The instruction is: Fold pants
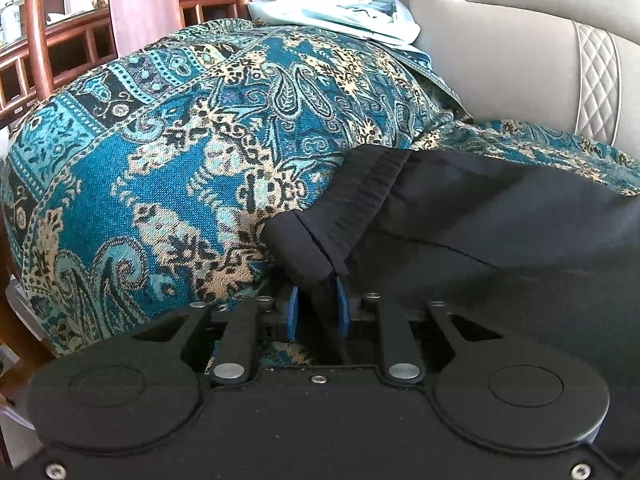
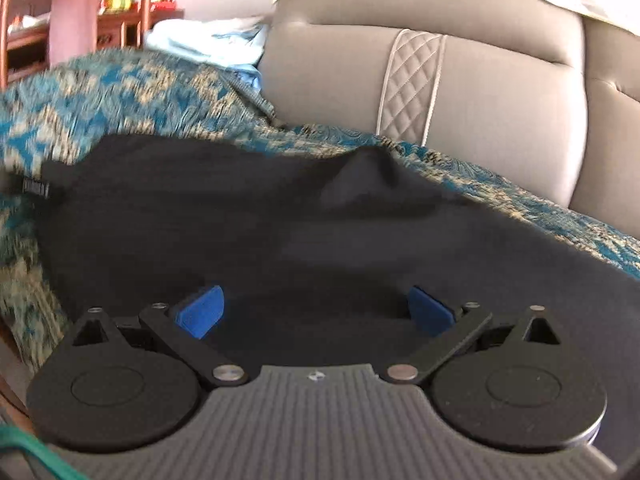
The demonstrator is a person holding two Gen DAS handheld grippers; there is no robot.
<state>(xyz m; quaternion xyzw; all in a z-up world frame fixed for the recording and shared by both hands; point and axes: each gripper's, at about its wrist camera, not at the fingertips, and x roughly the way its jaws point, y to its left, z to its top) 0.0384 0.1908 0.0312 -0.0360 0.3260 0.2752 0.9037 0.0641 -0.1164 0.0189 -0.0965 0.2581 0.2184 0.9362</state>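
Pants (image 1: 500, 232), black, lie spread on a sofa seat draped with a blue and tan paisley throw (image 1: 168, 152), the grey sofa back (image 1: 500, 68) rising behind. Left tongs (image 1: 316, 312) sit at the garment's left end with a fold of the waistband between their blue pads (image 1: 292, 312); those pads stand close together and are easing apart, the cloth seemingly pinched. Right tongs (image 2: 316, 312) hang spread wide over the dark fabric, gripping nothing. Pale blue cloth (image 1: 340, 12) is heaped beyond.

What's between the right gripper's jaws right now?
Only the black pants, lying under the right gripper. Its jaws stand wide apart, not pinching the fabric. The right wrist view shows it.
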